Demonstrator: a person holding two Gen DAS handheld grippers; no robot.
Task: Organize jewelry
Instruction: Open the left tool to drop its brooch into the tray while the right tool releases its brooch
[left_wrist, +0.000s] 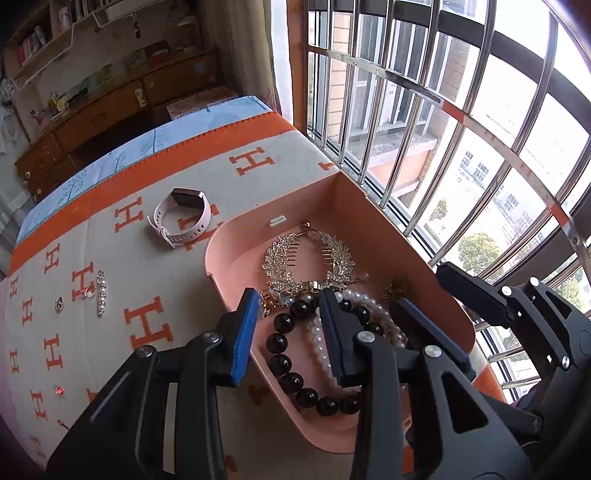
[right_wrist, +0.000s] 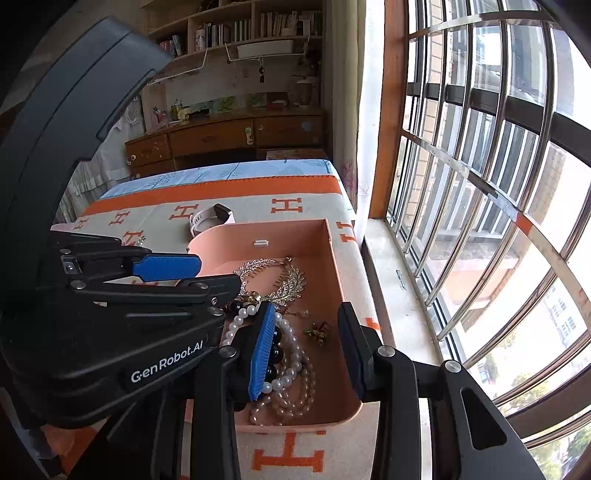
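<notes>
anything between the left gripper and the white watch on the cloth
Yes. The near-left wall of the pink box lies between the open left gripper, which hangs over the box's bead strands, and the white watch. Beyond the rim, only bare cloth shows.

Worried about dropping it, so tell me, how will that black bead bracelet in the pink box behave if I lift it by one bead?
The black bead bracelet will probably sag into a floppy loop, being strung round beads. The glossy beads look slippery, and it may drag the pearl strand lying across it.
</notes>
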